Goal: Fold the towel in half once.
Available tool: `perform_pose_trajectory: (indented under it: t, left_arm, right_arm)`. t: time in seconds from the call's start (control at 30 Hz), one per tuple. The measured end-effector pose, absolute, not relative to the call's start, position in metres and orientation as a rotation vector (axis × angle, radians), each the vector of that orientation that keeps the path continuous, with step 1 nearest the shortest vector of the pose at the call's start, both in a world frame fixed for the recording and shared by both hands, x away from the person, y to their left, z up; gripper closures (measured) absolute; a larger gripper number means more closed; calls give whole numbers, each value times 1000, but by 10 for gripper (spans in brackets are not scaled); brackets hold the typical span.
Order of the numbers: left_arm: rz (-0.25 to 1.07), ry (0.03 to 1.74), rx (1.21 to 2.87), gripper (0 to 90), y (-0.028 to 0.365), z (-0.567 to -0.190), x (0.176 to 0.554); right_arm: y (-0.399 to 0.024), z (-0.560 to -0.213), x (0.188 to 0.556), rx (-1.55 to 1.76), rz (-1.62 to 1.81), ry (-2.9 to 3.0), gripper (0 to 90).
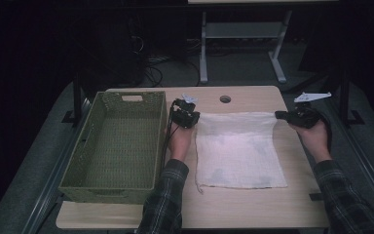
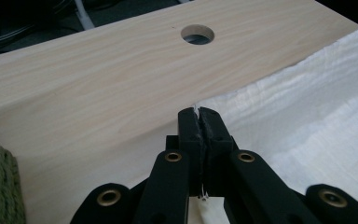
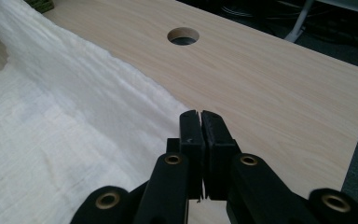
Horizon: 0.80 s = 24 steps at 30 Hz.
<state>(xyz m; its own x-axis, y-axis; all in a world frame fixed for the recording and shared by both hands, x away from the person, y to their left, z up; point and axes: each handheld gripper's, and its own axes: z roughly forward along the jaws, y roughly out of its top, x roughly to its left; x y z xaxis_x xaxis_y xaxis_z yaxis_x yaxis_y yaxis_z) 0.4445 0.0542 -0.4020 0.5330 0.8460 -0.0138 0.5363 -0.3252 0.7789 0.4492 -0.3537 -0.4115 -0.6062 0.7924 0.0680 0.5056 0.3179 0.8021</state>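
Both far corners of the white cloth (image 1: 238, 148) pinched — left gripper (image 1: 187, 117), right gripper (image 1: 292, 117) clamped | lift evenly, keep far edge taut | near hem probably on the table (image 1: 253, 209) yet.

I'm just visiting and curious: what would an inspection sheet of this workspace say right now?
Surface: light wooden table with a round hole.
Job's things: white cloth, its far corners pinched, near part lying flat.
Clutter: empty green woven basket left of the cloth.
Grippers: left gripper and right gripper, both shut on the cloth.
Cables: a black cable trails from the left gripper; more lie on the floor behind.
Surroundings: dark room, another table's white legs beyond.
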Motion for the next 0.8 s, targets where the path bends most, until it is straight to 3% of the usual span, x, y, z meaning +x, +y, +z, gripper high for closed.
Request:
perform_pose_trajectory:
  t: [0.8]
  left_arm:
    - [527, 1054, 2022, 880, 66, -396, 383]
  right_arm:
    - [-358, -414, 385, 1101, 1255, 2259, 878]
